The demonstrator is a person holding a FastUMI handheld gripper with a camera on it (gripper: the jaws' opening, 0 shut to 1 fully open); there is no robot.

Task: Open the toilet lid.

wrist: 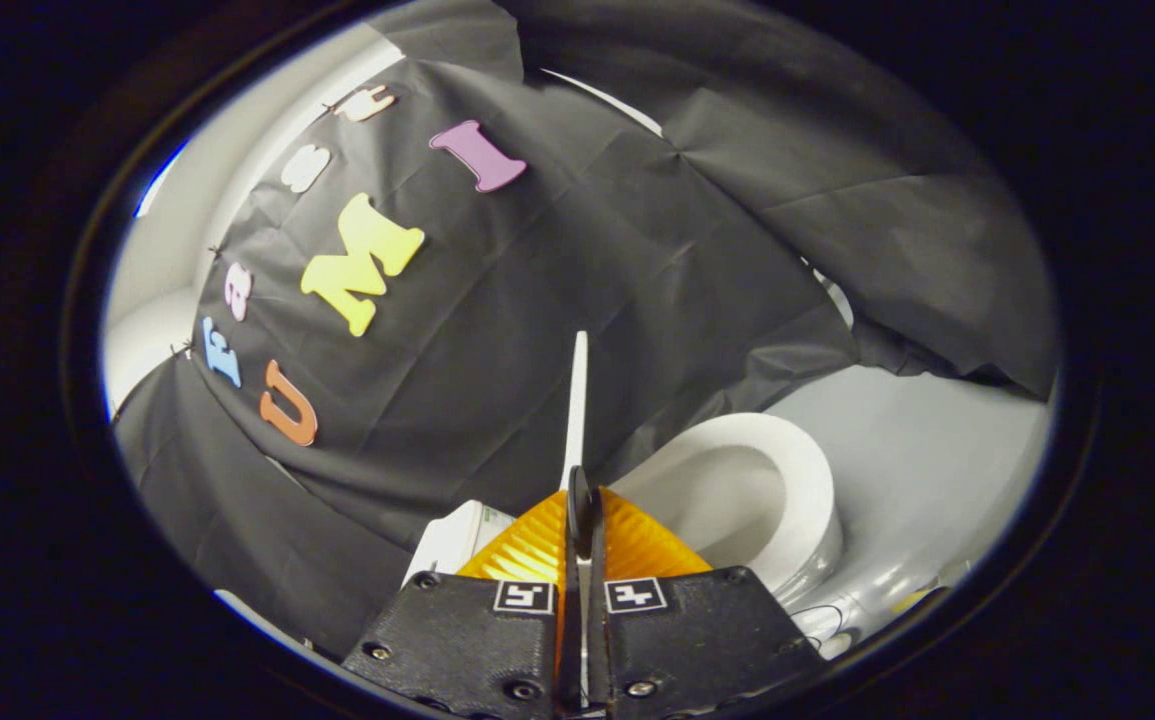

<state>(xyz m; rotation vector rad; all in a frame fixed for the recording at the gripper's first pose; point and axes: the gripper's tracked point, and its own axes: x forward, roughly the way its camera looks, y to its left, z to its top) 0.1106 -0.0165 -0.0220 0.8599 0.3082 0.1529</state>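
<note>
Gripper view: the gripper clamps the toilet lid edge-on, both fingers pressed against the thin white panel so that only a narrow slit remains between them. The lid stands up from between the fingertips as a slim white strip, seen along its edge and rising against the booth's black cloth wall. Each finger carries a small square marker near its base, and the ribbed pads bear on the lid from either side.

To the right of the fingers and just beyond them, the toilet bowl lies uncovered, its broad white seat ring curving around a shadowed hollow. The bowl sits on a pale grey floor, which stretches off to the right beneath the hanging cloth. To the left of the fingers, close against them, a white boxy part of the toilet shows partly behind the left pad; whether it is the cistern cannot be told.

The cloth drapes in folds over the whole background, with a second sheet overlapping it above the bowl. A pale wall curves past the cloth's far left side.
</note>
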